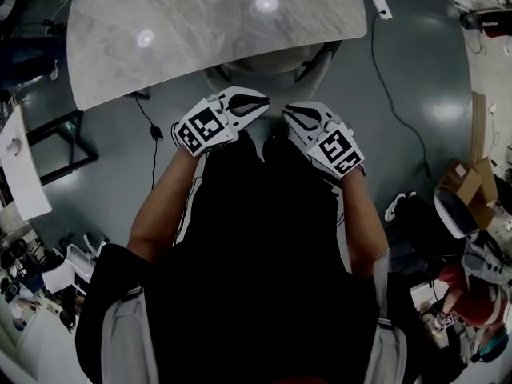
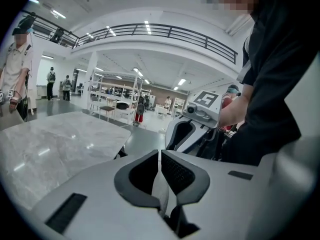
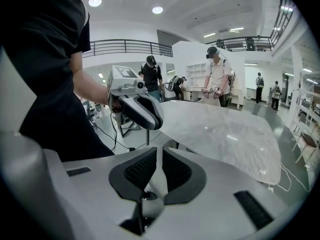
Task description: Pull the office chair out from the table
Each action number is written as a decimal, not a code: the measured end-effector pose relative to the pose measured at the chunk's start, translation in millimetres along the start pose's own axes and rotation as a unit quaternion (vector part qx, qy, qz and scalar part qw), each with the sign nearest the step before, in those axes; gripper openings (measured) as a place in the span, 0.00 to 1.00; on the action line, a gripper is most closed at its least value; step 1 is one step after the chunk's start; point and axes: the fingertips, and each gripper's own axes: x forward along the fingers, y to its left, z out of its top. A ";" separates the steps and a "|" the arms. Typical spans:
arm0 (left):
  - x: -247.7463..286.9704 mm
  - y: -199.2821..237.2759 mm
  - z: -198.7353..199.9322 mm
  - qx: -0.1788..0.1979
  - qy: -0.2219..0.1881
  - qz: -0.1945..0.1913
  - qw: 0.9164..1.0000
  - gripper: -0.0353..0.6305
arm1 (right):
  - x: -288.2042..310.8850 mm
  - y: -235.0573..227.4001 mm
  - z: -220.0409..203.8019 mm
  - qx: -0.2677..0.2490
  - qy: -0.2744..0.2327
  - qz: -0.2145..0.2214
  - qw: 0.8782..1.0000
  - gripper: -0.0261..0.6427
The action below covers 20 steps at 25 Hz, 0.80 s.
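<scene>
Grey marble table (image 1: pixel 200 30) fills the top of the head view. The chair (image 1: pixel 270 69) is tucked under its near edge, so only its pale back and parts of its arms show past the rim. The person stands just behind it, with both forearms reaching forward.

The left gripper (image 1: pixel 262 102) and the right gripper (image 1: pixel 290 112) are held side by side just on the person's side of the chair back. Their tips are angled toward each other, close but apart. Each gripper's own view shows its dark ribbed pads pressed together with nothing pinched between them. From above I cannot tell whether either gripper touches the chair.

A black cable (image 1: pixel 396 86) runs across the dark floor (image 1: pixel 416 54) to the right of the table, from a white power strip (image 1: pixel 380 5). A cardboard box (image 1: pixel 474 184) sits further right. Several people (image 3: pixel 218 76) stand beyond the table in the right gripper view.
</scene>
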 end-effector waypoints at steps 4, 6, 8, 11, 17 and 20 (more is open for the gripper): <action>4.8 -0.6 -8.7 0.028 0.029 0.001 0.999 0.07 | 9.8 0.3 -5.4 -0.007 0.013 0.009 1.000 0.08; 7.2 -0.7 -14.7 0.049 0.049 0.001 0.998 0.07 | 14.1 -0.2 -8.2 -0.011 0.020 0.012 1.000 0.08; 9.8 -0.4 -21.8 0.069 0.068 0.000 0.995 0.07 | 18.6 0.1 -11.3 -0.017 0.028 0.015 0.999 0.08; 12.5 -0.4 -32.6 0.087 0.098 -0.004 0.991 0.07 | 25.5 1.4 -15.1 -0.029 0.041 0.020 0.999 0.09; 17.1 -1.1 -58.2 0.124 0.164 -0.006 0.979 0.09 | 35.9 6.2 -25.4 -0.041 0.067 0.035 0.996 0.15; 19.3 -1.8 -66.5 0.131 0.183 -0.008 0.974 0.12 | 39.7 10.2 -30.0 -0.047 0.078 0.044 0.995 0.18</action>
